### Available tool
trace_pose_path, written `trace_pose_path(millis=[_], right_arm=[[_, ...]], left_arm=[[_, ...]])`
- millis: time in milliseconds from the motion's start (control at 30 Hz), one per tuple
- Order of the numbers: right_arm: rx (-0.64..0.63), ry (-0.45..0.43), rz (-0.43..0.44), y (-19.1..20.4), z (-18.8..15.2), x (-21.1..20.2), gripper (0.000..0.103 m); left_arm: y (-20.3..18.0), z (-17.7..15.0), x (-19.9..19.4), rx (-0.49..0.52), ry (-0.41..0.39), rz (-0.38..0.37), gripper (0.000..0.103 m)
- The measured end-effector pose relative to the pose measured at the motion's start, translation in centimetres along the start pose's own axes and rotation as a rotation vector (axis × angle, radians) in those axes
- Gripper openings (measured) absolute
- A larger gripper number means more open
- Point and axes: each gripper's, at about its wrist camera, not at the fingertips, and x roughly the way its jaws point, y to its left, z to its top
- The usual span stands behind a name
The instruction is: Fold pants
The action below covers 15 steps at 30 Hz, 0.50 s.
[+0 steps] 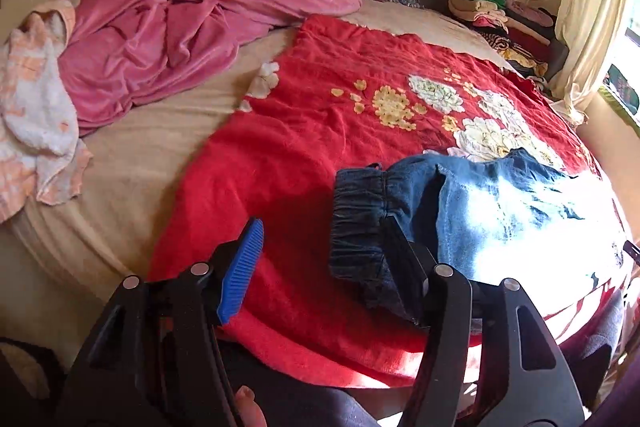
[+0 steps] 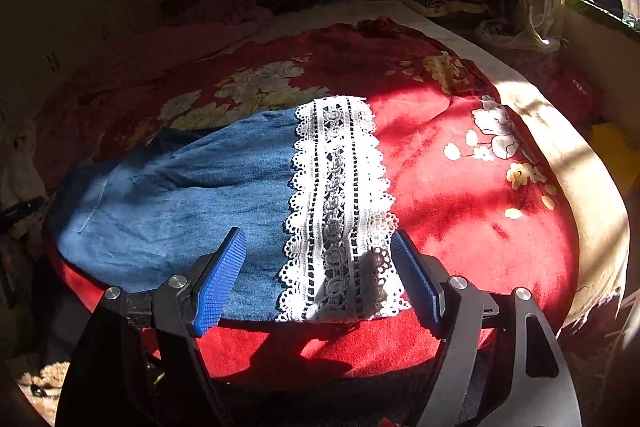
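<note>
Now the denim pants point(image 2: 180, 195) lie flat across the red blanket point(image 2: 460, 187) near the bed's edge, left gripper point(image 1: 320, 255) spread wide at the waistband point(image 1: 360, 223), right gripper point(image 2: 320, 275) spread around the lace hem point(image 2: 340, 207), seemingly ready to fold.

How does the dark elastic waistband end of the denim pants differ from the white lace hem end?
The dark gathered elastic waistband is navy, thick and wrinkled; the white lace hem is pale, openwork and flat. The waistband lies beside the open left tongs, the hem between the fingers of the open right tongs. Both rest on the red floral blanket.
</note>
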Motion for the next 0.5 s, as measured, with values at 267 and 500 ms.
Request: trace_pose_path(millis=[267, 500], right_arm=[[-0.01, -0.021, 0.027, -0.6, 4.8, 2.2, 0.074], [0.054, 0.05, 0.13, -2.5, 8.7, 6.4, 0.074]], left_arm=[[-8.9, 4.2, 1.7, 0.157, 0.002, -0.172, 0.054], [-20.6, 6.8, 9.2, 0.401, 0.14, -0.332, 0.054]])
